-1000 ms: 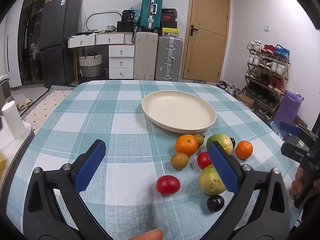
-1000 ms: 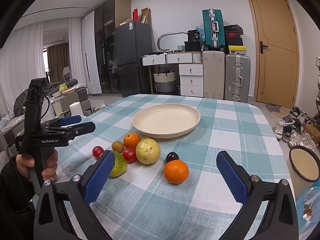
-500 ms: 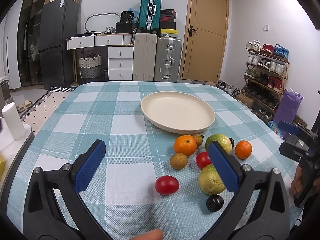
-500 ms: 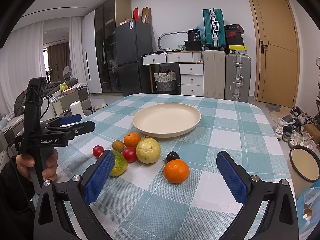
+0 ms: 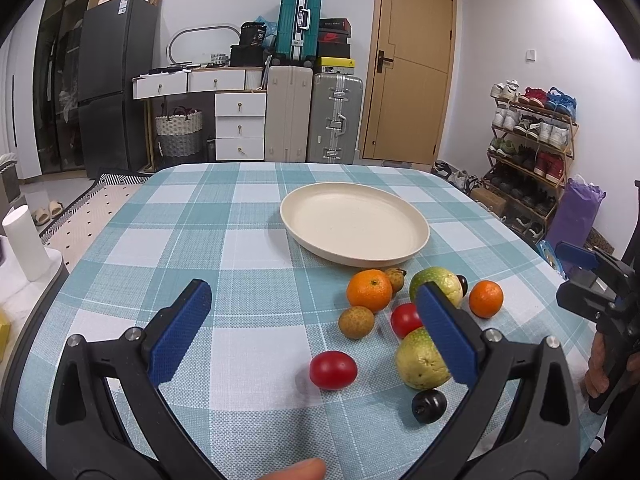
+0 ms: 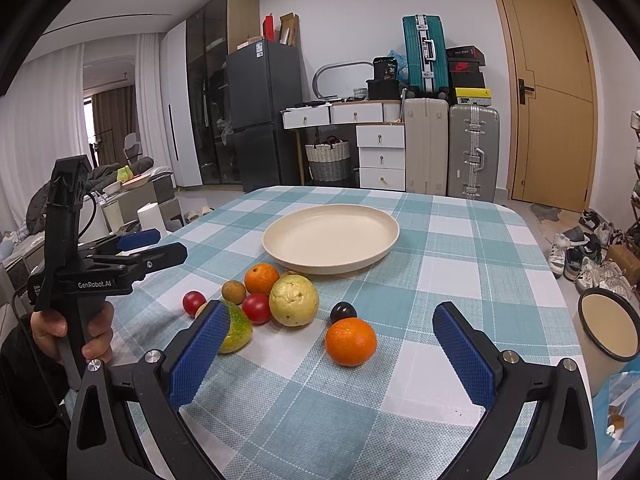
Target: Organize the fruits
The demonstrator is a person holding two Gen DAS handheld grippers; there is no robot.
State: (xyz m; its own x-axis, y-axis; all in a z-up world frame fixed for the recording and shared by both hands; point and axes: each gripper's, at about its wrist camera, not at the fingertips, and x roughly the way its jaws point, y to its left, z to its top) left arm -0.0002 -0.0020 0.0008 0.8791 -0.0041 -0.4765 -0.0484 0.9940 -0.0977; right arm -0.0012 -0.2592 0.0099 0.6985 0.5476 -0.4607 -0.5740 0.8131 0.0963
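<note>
On the counter (image 5: 168, 248), under a teal and white checked cloth, sits a cream plate (image 5: 354, 226) past the middle, with nothing on it. Both hand-held grippers hang low over the near edge. The left hand-held gripper (image 5: 312, 328) has its blue pads spread wide and grips nothing; the right hand-held gripper (image 6: 332, 350) is just as wide apart and likewise holds nothing. From the right wrist view the left one shows side-on at the far left, held in a hand (image 6: 86, 330).

All fruit lies on the cloth in a loose cluster just in front of the plate. Largest are two guavas: a pale yellow-green guava (image 6: 294, 300) near the plate, and a greener guava (image 5: 420, 362) nearer the edge, partly hidden behind a pad in both views. An orange (image 6: 351, 341) lies apart from the cluster, between the right gripper's pads in its view. A second orange (image 5: 369, 290) sits close to the plate rim. Beside it a small brown fruit (image 5: 356, 322) rests, with a tomato (image 5: 405, 320) just beside that, between the two guavas. A second tomato (image 5: 333, 370) lies alone, between the left gripper's pads in its view. A dark plum (image 5: 429, 406) sits by the greener guava, and another dark plum (image 6: 343, 312) is close behind the lone orange. A tiny brownish fruit (image 5: 396, 278) is tucked against the plate.
</note>
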